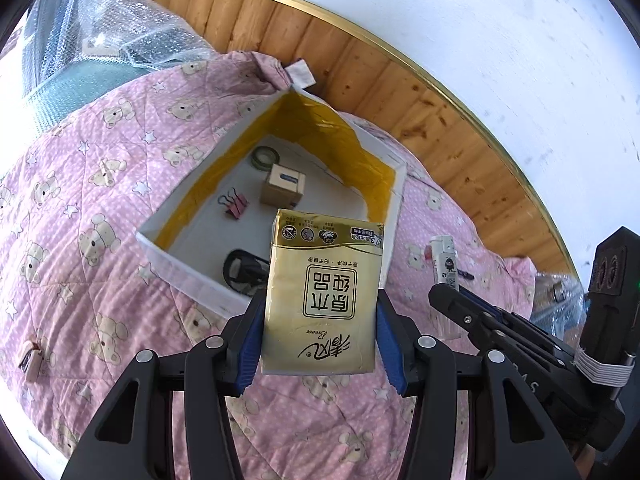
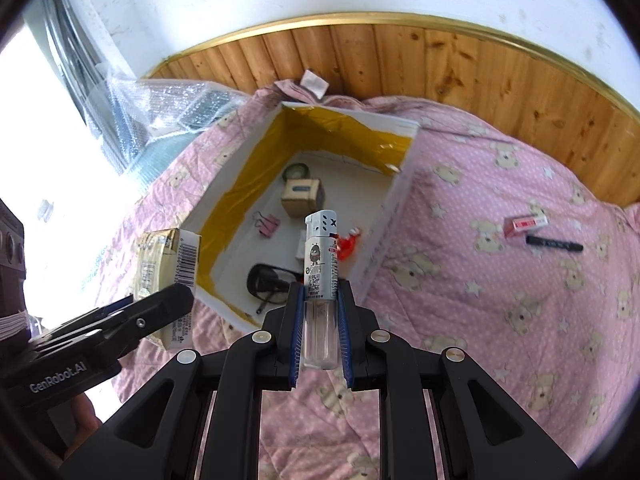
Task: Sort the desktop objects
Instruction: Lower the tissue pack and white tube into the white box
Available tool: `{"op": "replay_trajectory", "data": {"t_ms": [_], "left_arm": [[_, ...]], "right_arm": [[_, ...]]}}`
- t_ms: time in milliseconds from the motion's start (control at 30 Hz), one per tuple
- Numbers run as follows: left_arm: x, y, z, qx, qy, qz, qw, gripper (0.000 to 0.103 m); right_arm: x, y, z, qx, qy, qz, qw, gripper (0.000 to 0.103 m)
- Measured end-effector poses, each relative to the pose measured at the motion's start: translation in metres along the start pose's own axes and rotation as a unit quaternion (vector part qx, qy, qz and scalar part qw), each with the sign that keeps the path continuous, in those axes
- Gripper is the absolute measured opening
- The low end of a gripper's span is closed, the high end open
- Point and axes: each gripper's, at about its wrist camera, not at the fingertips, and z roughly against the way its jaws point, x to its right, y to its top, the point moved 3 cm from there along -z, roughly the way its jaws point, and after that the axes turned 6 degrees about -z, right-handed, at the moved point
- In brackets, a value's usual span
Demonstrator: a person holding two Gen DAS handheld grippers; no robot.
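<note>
The left hand-held gripper [image 1: 318, 334] is pinching a gold rectangular tissue pack [image 1: 324, 296] between its blue pads, holding it above the near edge of the white open-topped box lined with yellow tape [image 1: 192, 196]. The right hand-held gripper [image 2: 320, 326] is clamping a white-and-clear plastic lighter [image 2: 320, 276] upright — also over the box's near side. The box is sitting on a pink bear-print quilt [image 2: 500, 300], holding a pink binder clip [image 1: 236, 204], a small brown cardboard cube [image 1: 282, 188] and a tape roll [image 1: 265, 157].
</note>
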Motion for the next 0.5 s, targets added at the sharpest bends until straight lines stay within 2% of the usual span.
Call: {"op": "replay_trajectory", "data": {"t_ms": [233,500], "left_arm": [[-0.015,0.027,-0.017,0.003,0.002,0.012,0.9999,0.052],[-0.012,0.053,-0.059,-0.015,0.001,0.005,0.9999,0.052]], "right_arm": [[-0.011,0.034,-0.017,0.002,0.010,0.010,1.000,0.017],[-0.001,0.066,-0.045,-0.004,0.010,0.004,1.000,0.017]]}}
